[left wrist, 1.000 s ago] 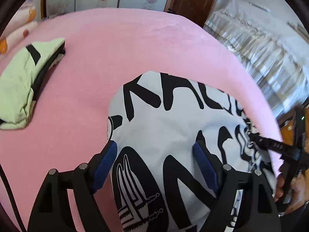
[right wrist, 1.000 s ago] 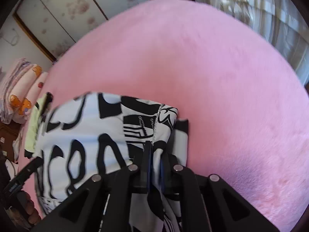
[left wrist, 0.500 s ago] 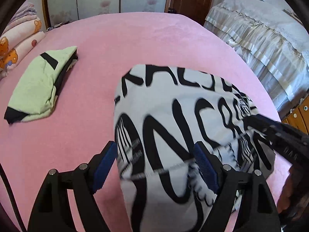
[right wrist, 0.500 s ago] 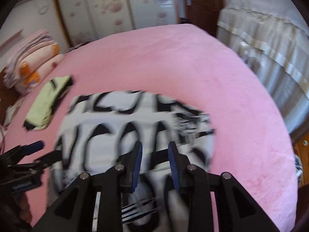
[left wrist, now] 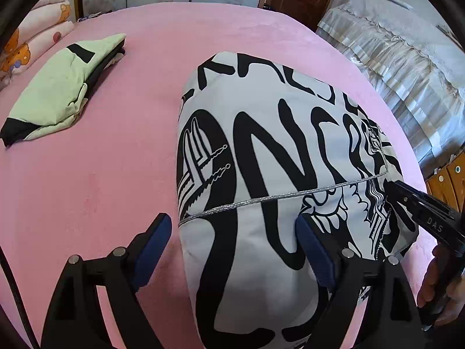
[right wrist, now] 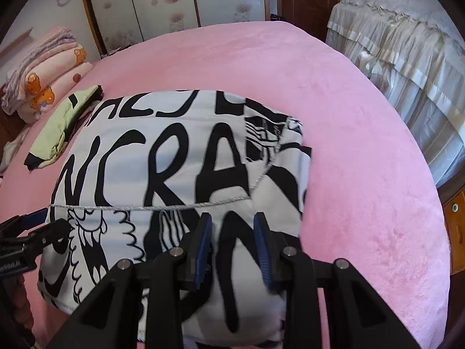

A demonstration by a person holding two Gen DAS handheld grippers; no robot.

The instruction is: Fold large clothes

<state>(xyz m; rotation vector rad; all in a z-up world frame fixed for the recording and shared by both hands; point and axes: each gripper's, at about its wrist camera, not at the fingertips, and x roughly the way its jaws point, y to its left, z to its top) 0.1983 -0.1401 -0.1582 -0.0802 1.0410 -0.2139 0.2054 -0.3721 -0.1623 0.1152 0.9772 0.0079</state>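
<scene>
Nearest me, my left gripper (left wrist: 234, 247) has jaws spread wide and just opened further, straddling the near edge of the black-and-white printed garment (left wrist: 276, 157) without pressing it. My right gripper (right wrist: 232, 241) has jaws partly apart, gripping nothing. The garment lies folded on the pink bed (left wrist: 116, 160); a folded green garment (left wrist: 64, 87) lies beyond, well apart.

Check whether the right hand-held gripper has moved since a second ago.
Yes. The right hand-held gripper has pulled back from the black-and-white garment's right corner, opening off the fabric; the wardrobe doors now show more fully.
</scene>
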